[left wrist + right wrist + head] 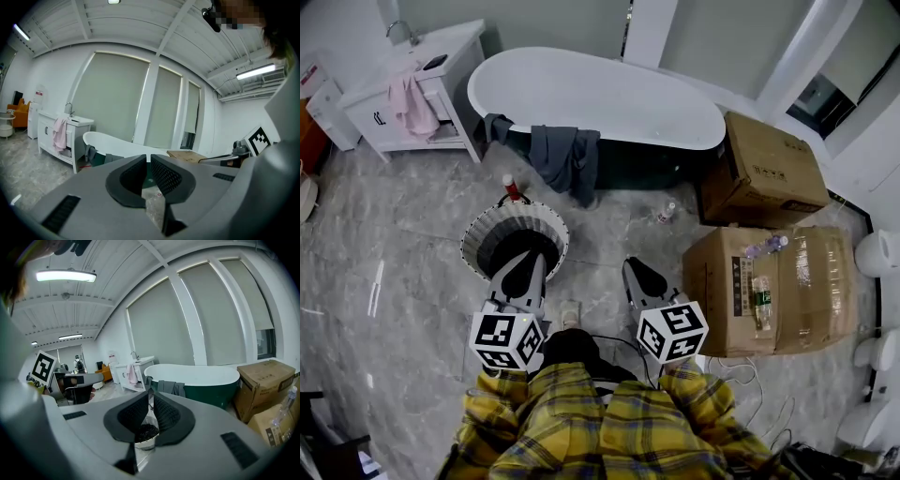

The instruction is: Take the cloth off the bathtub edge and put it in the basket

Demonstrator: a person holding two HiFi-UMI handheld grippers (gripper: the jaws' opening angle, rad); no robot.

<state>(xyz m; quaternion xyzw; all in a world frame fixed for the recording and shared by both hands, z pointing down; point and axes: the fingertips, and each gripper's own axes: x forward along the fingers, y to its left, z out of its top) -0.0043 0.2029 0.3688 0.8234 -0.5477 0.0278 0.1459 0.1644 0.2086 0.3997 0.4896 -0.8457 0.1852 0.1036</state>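
Observation:
A dark grey cloth (565, 157) hangs over the near edge of the white bathtub (609, 98), its lower part draped down the dark green outer wall; it also shows in the right gripper view as cloth (171, 387). A round ribbed basket (515, 240) stands on the floor in front of the tub. My left gripper (523, 269) is held over the basket's near rim, shut and empty. My right gripper (636, 272) hovers over the floor to the right of the basket, also shut with nothing in it. Both are well short of the cloth.
A white vanity (412, 89) with a pink towel (411, 105) stands at the left of the tub. Cardboard boxes (769, 286) with bottles on top sit at the right. A red-capped bottle (512, 187) and a small bottle (666, 213) stand on the marble floor.

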